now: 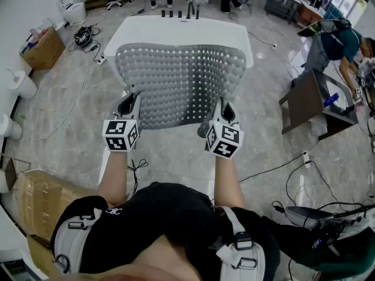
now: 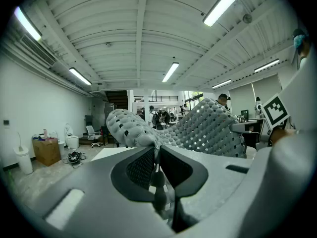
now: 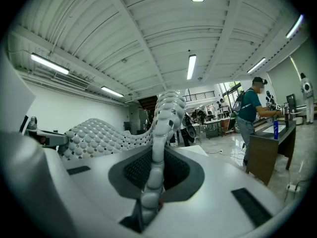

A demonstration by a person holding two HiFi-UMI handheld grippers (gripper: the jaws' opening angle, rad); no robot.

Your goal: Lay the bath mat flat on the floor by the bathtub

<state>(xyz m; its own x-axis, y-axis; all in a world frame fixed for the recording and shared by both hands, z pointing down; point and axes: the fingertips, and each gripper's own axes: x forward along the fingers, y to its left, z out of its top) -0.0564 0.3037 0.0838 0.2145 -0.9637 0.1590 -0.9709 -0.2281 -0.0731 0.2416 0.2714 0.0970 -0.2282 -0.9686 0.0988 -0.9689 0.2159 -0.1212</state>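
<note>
A grey bath mat [image 1: 179, 84] with rows of small square holes hangs spread out in the air over the white bathtub [image 1: 234, 33]. My left gripper [image 1: 129, 101] is shut on the mat's near left edge. My right gripper [image 1: 221, 109] is shut on its near right edge. In the left gripper view the mat [image 2: 198, 130] bulges up and away from the clamped jaws. In the right gripper view a fold of the mat [image 3: 161, 133] stands upright between the jaws and the rest sags off to the left.
Marble-look floor [image 1: 176, 151] lies below me. Cables [image 1: 275, 168] trail at right, a dark table [image 1: 313, 104] with a person [image 1: 334, 43] stands at far right. A cardboard box [image 1: 41, 48] and white bins sit at left, boxes [image 1: 38, 201] at lower left.
</note>
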